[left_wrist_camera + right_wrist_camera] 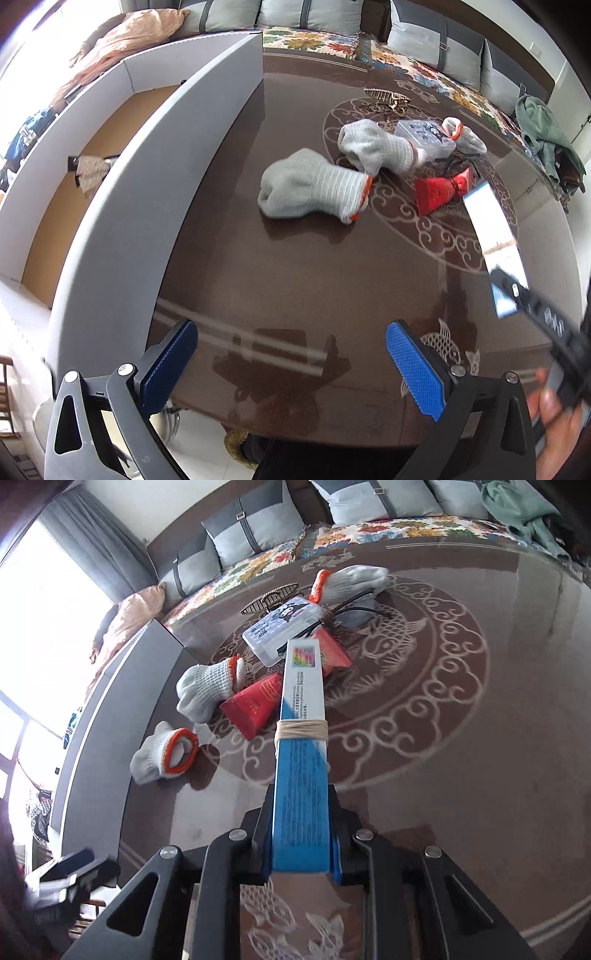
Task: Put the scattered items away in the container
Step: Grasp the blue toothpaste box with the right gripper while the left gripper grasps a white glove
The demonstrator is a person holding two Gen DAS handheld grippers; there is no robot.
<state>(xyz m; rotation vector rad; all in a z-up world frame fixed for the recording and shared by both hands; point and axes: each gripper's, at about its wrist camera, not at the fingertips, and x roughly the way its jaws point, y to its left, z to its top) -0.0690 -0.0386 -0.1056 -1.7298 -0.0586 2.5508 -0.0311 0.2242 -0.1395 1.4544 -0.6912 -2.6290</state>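
Between your right gripper's (300, 853) pressed jaws sits the blue-and-white box (302, 738), pinched at its near end and held above the table (461, 775); the carry step looks underway. Your left gripper (291, 365) hangs spread and empty. Next, swing the box leftward over the cardboard container's (122, 221) wall. Gloves (314, 184) lie well ahead.

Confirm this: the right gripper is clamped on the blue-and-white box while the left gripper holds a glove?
Not quite. The left gripper holds nothing; the left wrist view shows its jaws open above the table. The right gripper does clamp the blue-and-white box.
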